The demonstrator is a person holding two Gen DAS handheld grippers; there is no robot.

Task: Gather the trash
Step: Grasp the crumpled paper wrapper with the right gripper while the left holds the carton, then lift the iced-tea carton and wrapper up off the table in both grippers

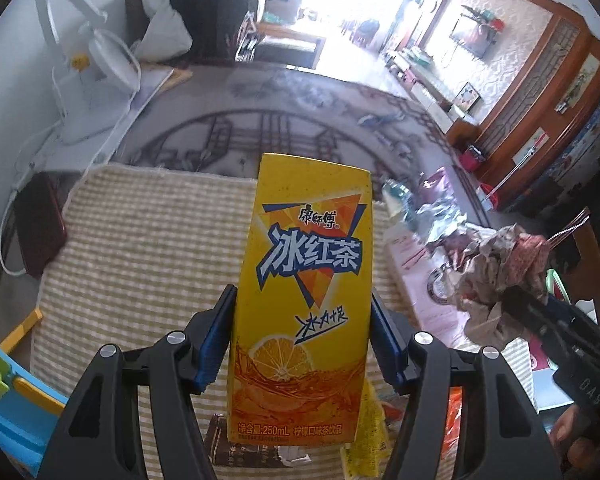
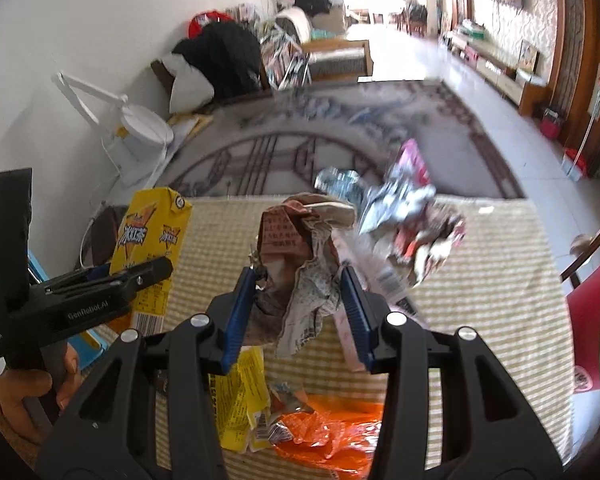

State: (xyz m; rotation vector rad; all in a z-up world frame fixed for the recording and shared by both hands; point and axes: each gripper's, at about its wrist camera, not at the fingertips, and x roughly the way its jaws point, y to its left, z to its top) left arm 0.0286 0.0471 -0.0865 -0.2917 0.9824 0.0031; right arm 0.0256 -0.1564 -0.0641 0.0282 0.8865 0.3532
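i am gripping the yellow iced tea carton (image 1: 300,292) upright between the blue pads of my left gripper (image 1: 302,336), and my right gripper (image 2: 298,312) is pinching a crumpled wad of printed paper (image 2: 304,264), both lifted clear of the checked mat (image 2: 480,300). i am judging the collecting as only partly under way: a yellow wrapper (image 2: 236,404), an orange plastic bag (image 2: 324,428) and a heap of crumpled foil and pink wrappers (image 2: 408,216) are lying on the mat. no bin is showing in either view, so both held pieces are waiting to be dropped somewhere.
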